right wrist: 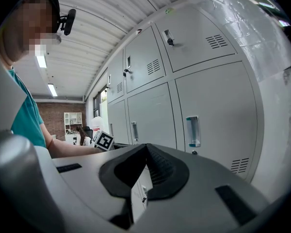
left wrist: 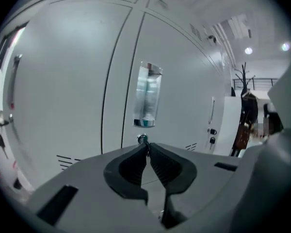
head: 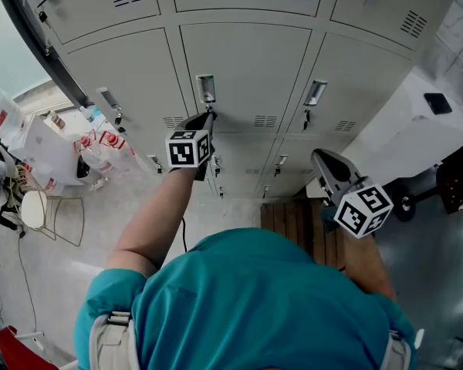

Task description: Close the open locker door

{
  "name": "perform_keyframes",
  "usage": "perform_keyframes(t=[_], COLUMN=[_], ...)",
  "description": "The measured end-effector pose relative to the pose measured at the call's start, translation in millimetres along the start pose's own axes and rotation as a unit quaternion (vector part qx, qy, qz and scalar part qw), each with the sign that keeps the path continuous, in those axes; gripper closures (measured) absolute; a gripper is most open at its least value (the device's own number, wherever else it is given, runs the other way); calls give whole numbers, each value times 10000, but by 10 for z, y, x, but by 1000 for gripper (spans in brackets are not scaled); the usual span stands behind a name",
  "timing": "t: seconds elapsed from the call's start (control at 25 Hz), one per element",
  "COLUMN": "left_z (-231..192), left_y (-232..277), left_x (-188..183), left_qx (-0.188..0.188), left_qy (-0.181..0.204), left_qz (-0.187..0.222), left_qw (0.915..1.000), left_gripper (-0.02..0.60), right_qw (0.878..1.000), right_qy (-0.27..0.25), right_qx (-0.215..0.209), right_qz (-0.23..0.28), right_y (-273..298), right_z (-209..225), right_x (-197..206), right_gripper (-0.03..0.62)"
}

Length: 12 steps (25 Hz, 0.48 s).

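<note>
Grey lockers fill the head view, and the doors in front of me lie flush. The middle door [head: 247, 68] [left wrist: 184, 81] carries a clear handle [head: 206, 89] [left wrist: 148, 95] with a small lock [left wrist: 142, 139] just beneath it. My left gripper [head: 208, 119] [left wrist: 146, 147] reaches up to that lock, its tips pinched together on the small key there. My right gripper [head: 319, 159] [right wrist: 146, 147] hangs back from the lockers at the right, shut with nothing between its jaws. In the right gripper view the left gripper's marker cube [right wrist: 103, 141] shows beside the lockers.
The neighbouring door has its own handle [head: 315, 92] [right wrist: 193, 131]. A white cabinet [head: 417, 129] stands at the right, with a wooden pallet [head: 297, 222] below the lockers. Boxes and bags [head: 85, 149] and a wire stool [head: 35, 210] crowd the left floor. A dark edge [head: 38, 37] runs diagonally at upper left.
</note>
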<state>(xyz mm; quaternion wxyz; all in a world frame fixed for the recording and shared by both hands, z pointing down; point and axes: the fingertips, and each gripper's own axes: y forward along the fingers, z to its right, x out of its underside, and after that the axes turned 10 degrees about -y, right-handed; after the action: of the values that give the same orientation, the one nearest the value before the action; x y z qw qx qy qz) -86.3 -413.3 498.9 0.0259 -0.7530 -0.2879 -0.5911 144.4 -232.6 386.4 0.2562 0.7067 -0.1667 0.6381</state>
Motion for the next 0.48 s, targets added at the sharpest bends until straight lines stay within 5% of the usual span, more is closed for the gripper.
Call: perform_keyframes(t=[0.28,0.48], left_z=[-54,-38], left_y=[5,8], left_x=[4,3], left_qx=[537,539], left_qy=[-1519,-1387], left_qz=[192,64], left_qw=[9868,9888], left_gripper=[548,545], right_qw=[10000,10000], right_qy=[-3,-11], right_qx=[-21,-47], right_qz=[-5,6], right_y=[8,22], right_z=[-6,-14], right_x=[-2,-8], right_gripper=[595,595])
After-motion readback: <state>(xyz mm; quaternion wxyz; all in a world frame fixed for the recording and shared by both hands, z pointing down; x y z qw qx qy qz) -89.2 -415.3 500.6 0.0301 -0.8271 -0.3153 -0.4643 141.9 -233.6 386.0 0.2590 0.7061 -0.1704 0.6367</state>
